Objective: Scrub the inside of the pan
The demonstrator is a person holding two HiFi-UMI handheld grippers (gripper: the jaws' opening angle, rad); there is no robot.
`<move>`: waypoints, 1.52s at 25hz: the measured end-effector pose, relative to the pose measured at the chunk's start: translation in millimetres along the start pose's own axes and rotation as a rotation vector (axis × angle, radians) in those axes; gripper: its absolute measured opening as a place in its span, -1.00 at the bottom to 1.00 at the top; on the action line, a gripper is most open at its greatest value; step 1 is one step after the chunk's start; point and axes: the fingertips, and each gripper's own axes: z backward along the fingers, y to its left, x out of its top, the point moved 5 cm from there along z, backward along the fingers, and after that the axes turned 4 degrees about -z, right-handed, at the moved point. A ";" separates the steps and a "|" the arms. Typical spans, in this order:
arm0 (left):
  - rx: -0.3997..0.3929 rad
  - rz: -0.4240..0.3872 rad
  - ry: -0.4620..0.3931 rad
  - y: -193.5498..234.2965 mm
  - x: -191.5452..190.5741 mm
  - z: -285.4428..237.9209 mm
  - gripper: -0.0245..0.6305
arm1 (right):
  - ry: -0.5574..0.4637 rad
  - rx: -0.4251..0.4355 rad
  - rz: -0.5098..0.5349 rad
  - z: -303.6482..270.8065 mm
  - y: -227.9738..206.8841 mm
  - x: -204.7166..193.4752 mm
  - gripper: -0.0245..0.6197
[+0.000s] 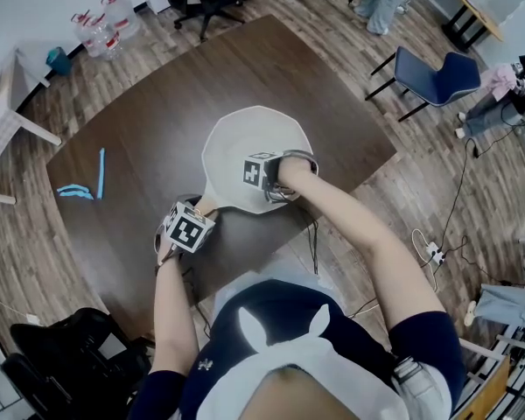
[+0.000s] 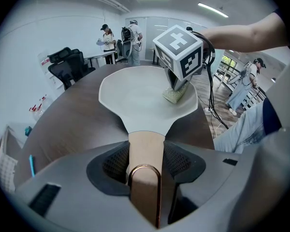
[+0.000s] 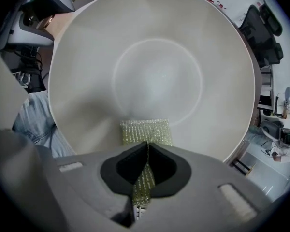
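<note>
1. The pale pan [image 1: 249, 138] sits on a dark table [image 1: 157, 103], its wooden handle [image 2: 146, 141] clamped between the left gripper's [image 2: 146, 170] jaws.
2. Inside the pan, the right gripper's [image 3: 147, 153] jaws are closed on a green scrub pad [image 3: 146, 132] that touches the sloping inner wall.

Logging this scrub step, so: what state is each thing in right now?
pan: upright on table, inside looks clean.
handle: gripped by left gripper.
scrubber: pinched by right gripper, touching the pan's inside.
left gripper: shut on handle.
right gripper: shut on scrubber.
</note>
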 end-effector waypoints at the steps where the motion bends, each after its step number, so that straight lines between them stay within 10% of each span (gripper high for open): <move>1: -0.002 -0.001 0.000 -0.4 0.4 0.4 -0.25 | -0.004 0.012 -0.002 0.3 2.8 0.0 -0.90; 11: -0.002 -0.014 0.005 4.9 -1.1 0.1 -0.25 | -0.074 0.199 -0.147 10.8 25.6 -2.6 -0.90; 23: 0.051 -0.047 0.017 24.1 -3.5 5.9 -0.25 | -0.114 0.233 -0.195 18.0 42.2 2.9 -0.90; 38: 0.014 -0.050 0.040 29.8 0.0 5.8 -0.25 | -0.330 0.542 -0.376 28.9 59.1 27.7 -0.90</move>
